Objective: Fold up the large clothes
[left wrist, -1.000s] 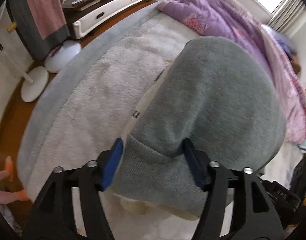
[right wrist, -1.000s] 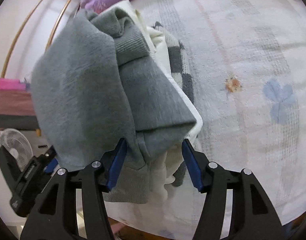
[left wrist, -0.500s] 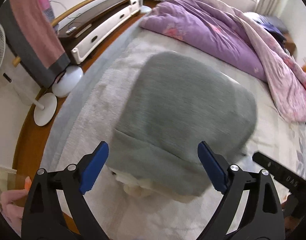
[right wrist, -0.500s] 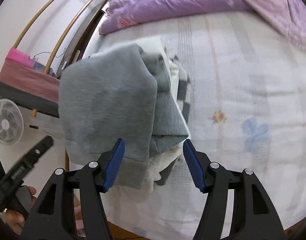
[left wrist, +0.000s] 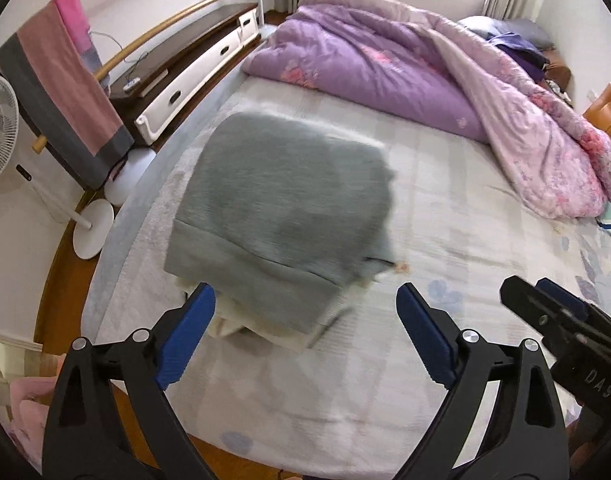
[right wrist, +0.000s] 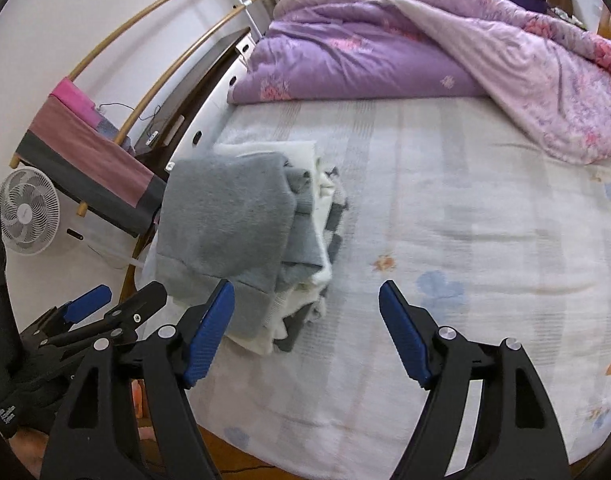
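Left wrist view: my left tool (left wrist: pixel 305 334) is spread wide, nothing between the blue pads (left wrist: pixel 184 338), hanging over the near edge of the bed (left wrist: pixel 445 216). The grey sweatshirt (left wrist: pixel 281 204) sits just ahead and slightly left of the tool, folded into a compact block with its ribbed hem facing me, on top of a cream garment (left wrist: pixel 241 326) whose edges poke out underneath. It's motion-blurred here, so I can't read the fold lines cleanly. The right tool (left wrist: pixel 553 312) shows at the right edge of frame, well apart from the pile. Right wrist view: the right tool (right wrist: pixel 305 332) is also spread and empty, with the pile ahead and to its left, close to the left pad but I can't tell if touching. From this side the stack (right wrist: pixel 265 240) reads as grey sweatshirt on top, then cream and grey-checked layers (right wrist: pixel 333 220) below, near the left edge of the bed; the layers look a bit uneven, the top one overhanging on the side toward the fan (right wrist: pixel 27 218). The left tool (right wrist: pixel 101 308) is visible low left, clear of the cloth. My read: the fold on the grey piece is done and it's placed on the stack. What's left is maybe squaring the pile. No unfolded clothes visible on the bed apart from the purple duvet (right wrist: pixel 385 56) at the far end, so I can't tell if more items are waiting.
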